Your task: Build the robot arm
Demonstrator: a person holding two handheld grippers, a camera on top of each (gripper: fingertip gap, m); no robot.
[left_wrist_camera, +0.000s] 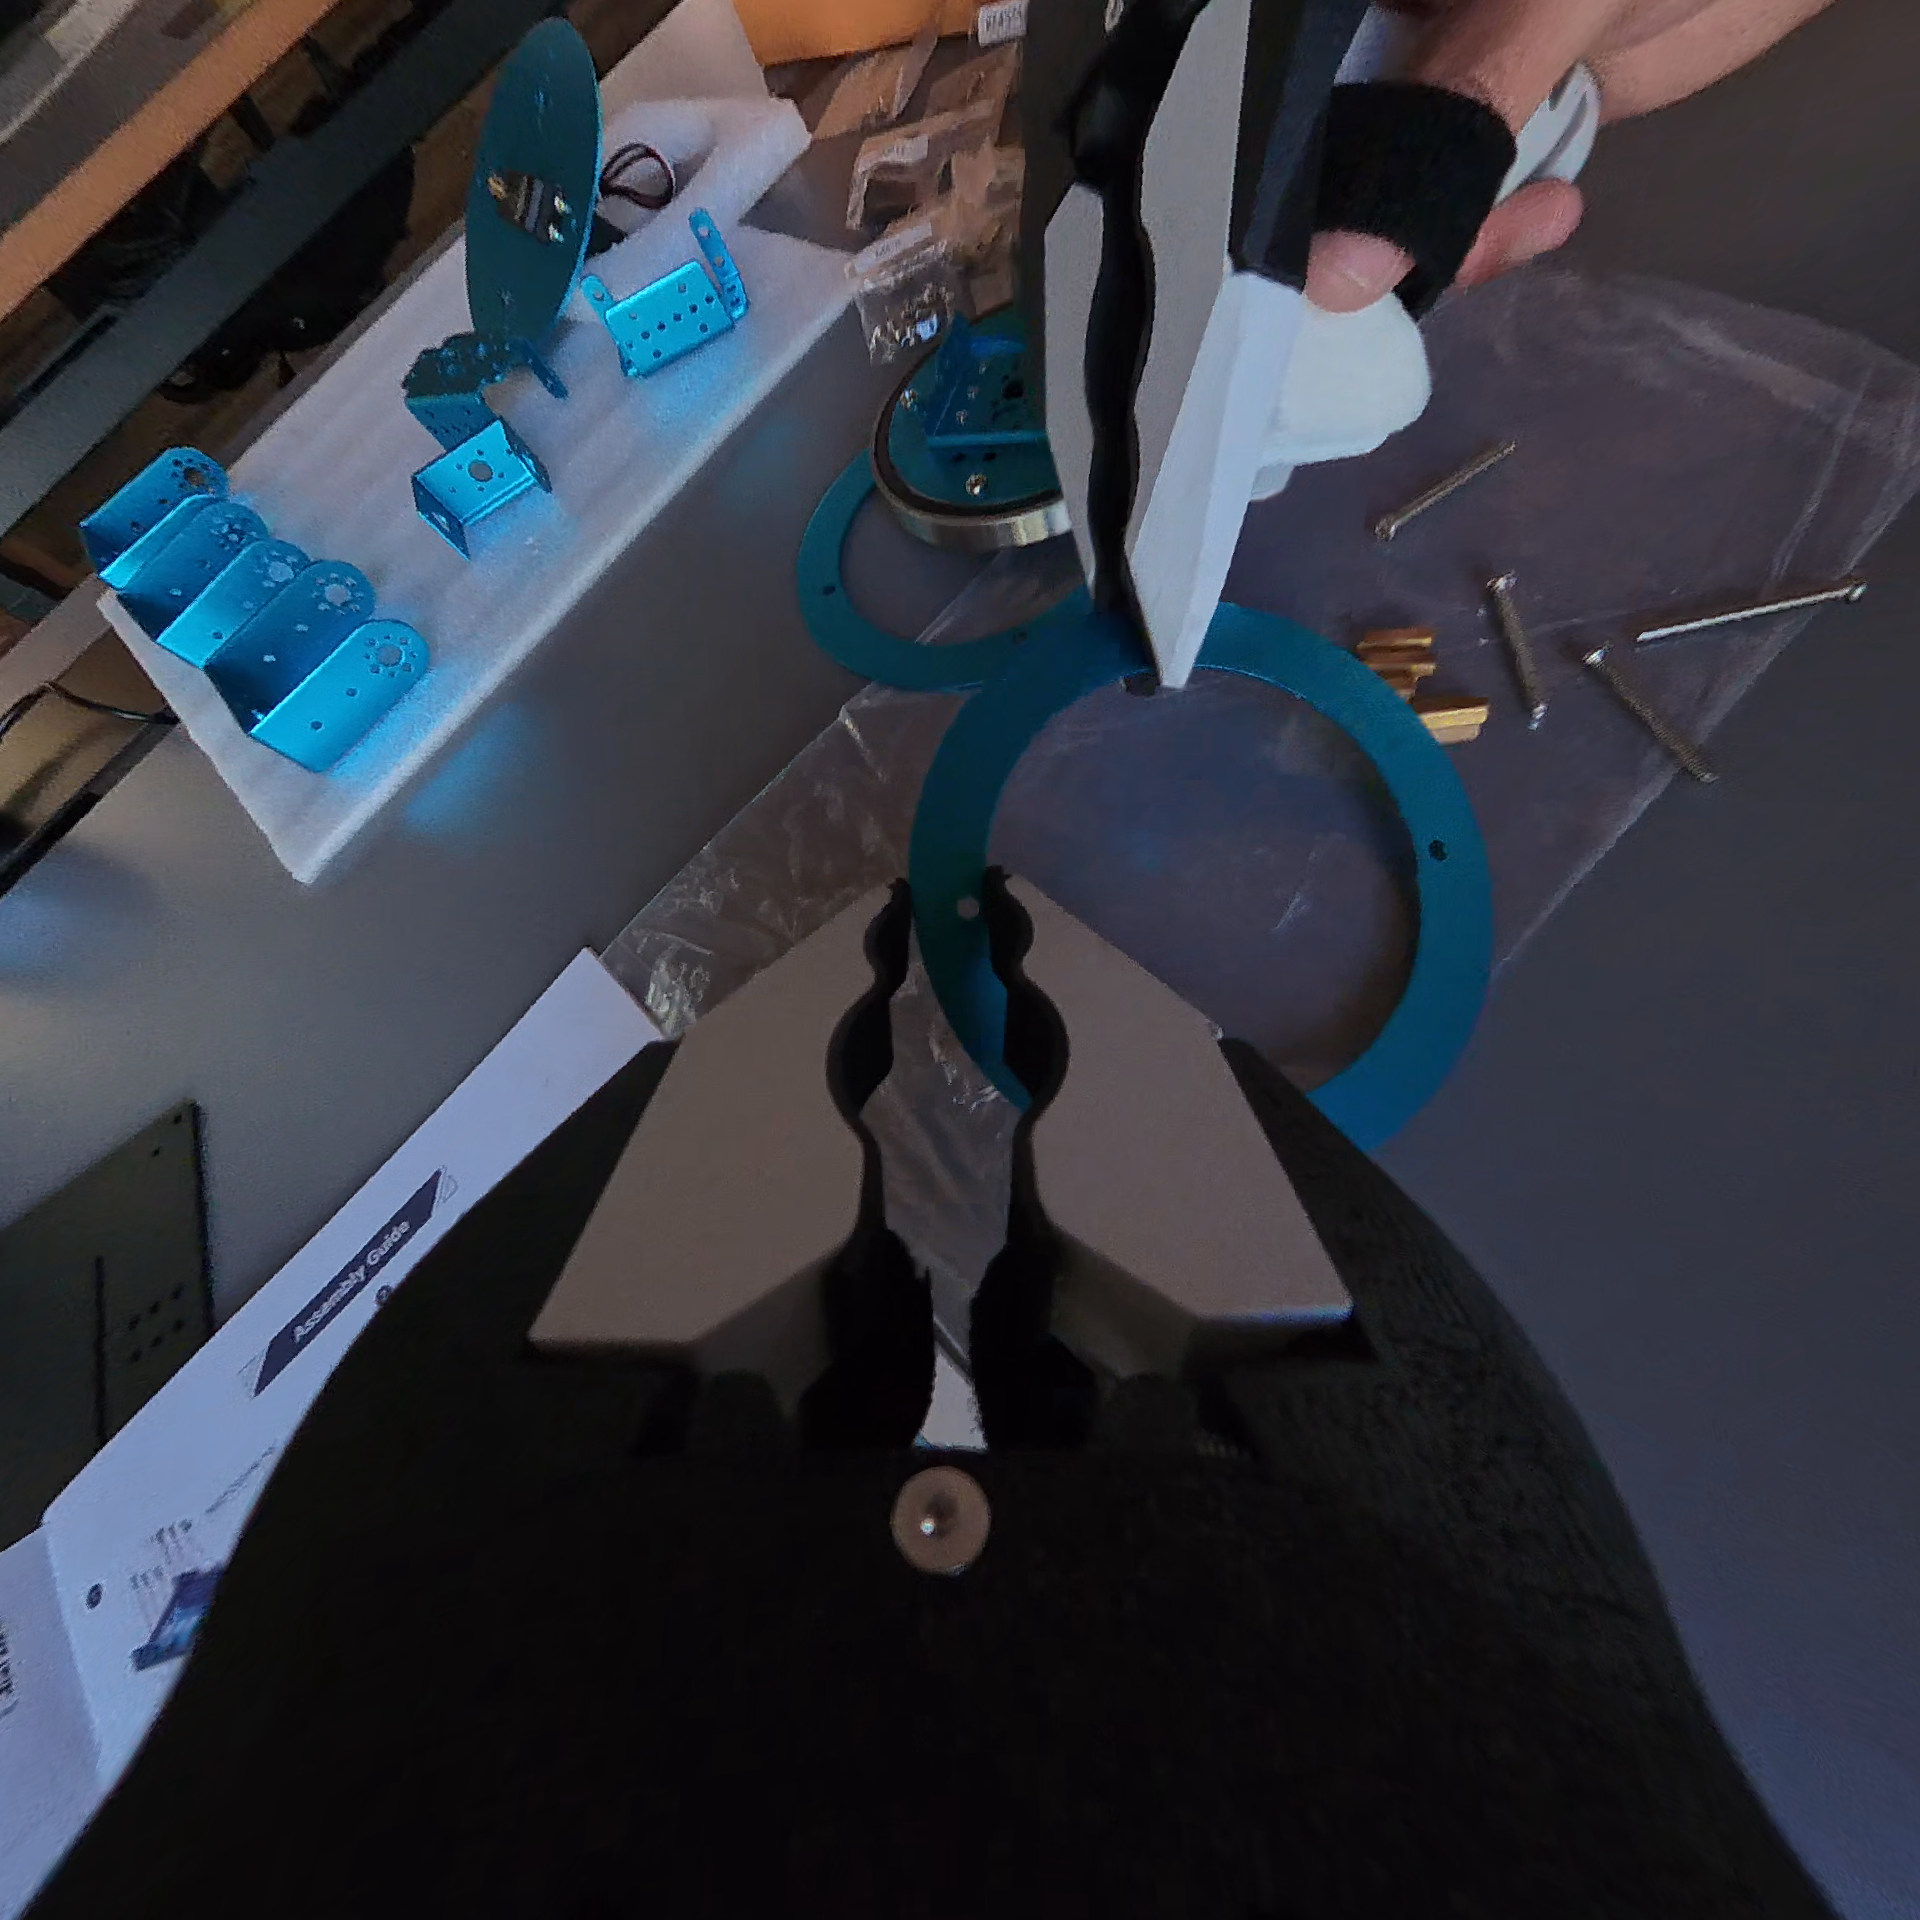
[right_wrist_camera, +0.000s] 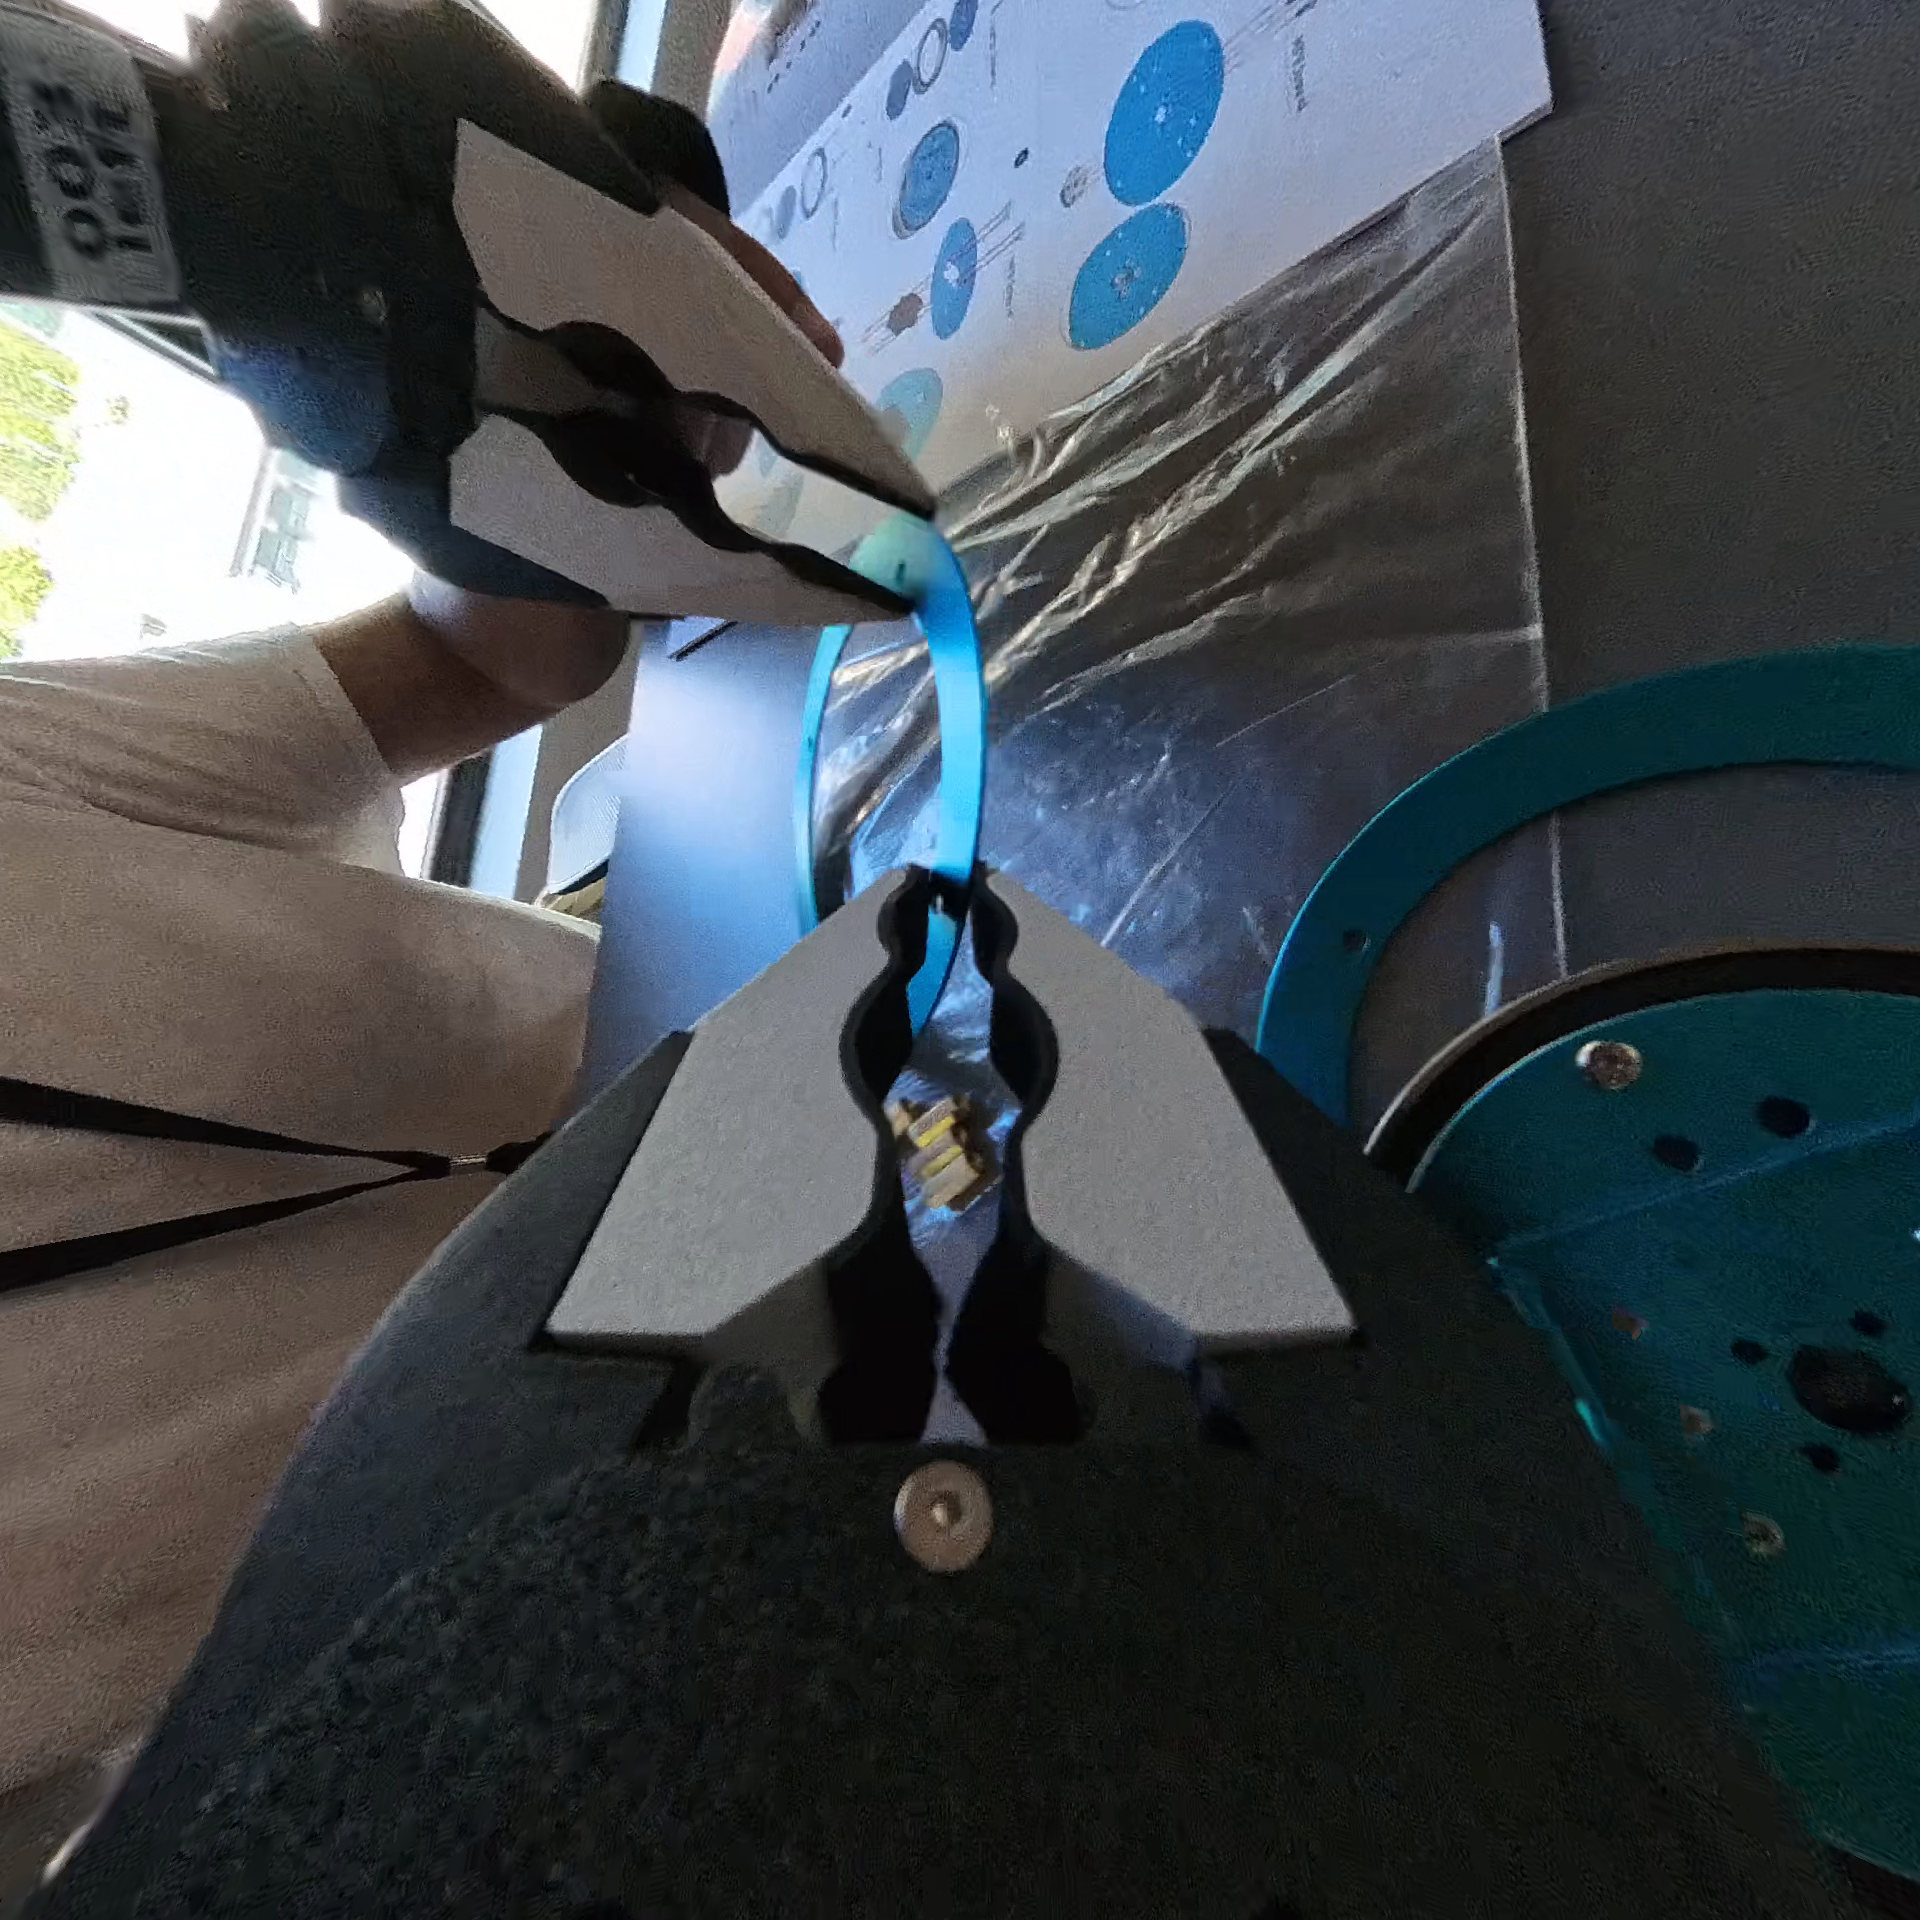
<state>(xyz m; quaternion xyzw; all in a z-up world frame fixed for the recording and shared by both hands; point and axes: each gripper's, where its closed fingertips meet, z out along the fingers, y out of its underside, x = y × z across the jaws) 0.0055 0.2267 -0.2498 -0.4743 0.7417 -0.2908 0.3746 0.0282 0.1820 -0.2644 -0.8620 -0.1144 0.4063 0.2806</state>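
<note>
Blue ring (left_wrist_camera: 1205, 883) lifted over plastic sheet (left_wrist_camera: 1662, 416); left gripper (left_wrist_camera: 951, 894) narrow, straddling its 7 o'clock edge; right gripper (right_wrist_camera: 948, 888) pinching the 12 o'clock edge; screws (left_wrist_camera: 1621, 665) at 2 o'clock; second ring (left_wrist_camera: 883, 613) at 11.

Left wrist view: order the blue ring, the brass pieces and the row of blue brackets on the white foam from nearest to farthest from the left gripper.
1. Blue ring: its rim sits between the left gripper fingertips, straight ahead.
2. Brass pieces: ahead and to the right, just past the ring's far rim.
3. Row of blue brackets: far left, on the white foam.
</note>
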